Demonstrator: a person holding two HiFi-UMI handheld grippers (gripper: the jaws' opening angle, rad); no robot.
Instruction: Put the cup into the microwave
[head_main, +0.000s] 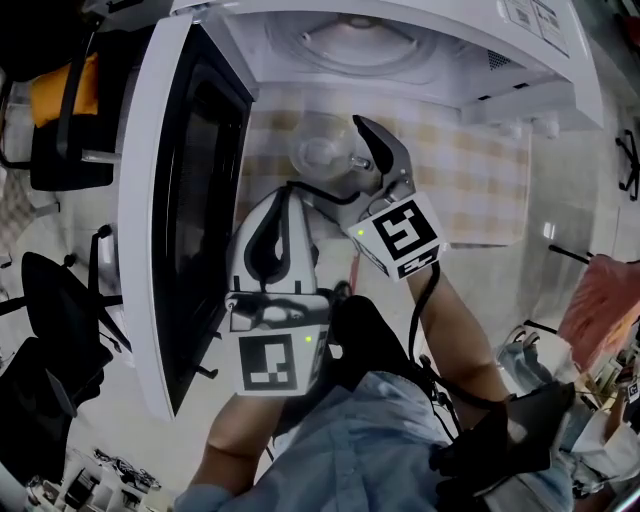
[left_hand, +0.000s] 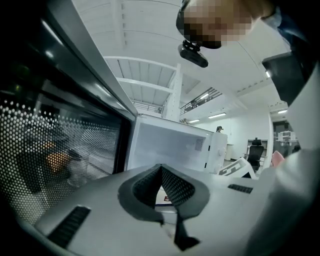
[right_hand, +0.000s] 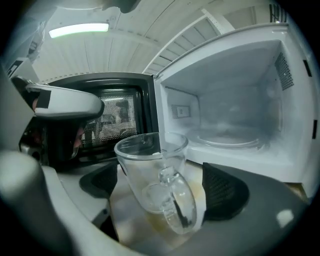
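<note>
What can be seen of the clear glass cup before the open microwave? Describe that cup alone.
The clear glass cup is an empty-looking mug with a round rim and a looped handle facing the right tool. It stands upright on the checked cloth before the open white microwave, between the tool's open jaws, ungripped.

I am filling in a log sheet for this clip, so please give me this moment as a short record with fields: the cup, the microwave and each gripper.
cup: clear glass with a handle, upright on the checked cloth, outside the microwave
door: swung open
turntable: nothing on it
right gripper: open, fingers either side of the cup, not pressing on it
left gripper: shut, nothing between its fingers, beside the door
task step: cup not yet inside
</note>
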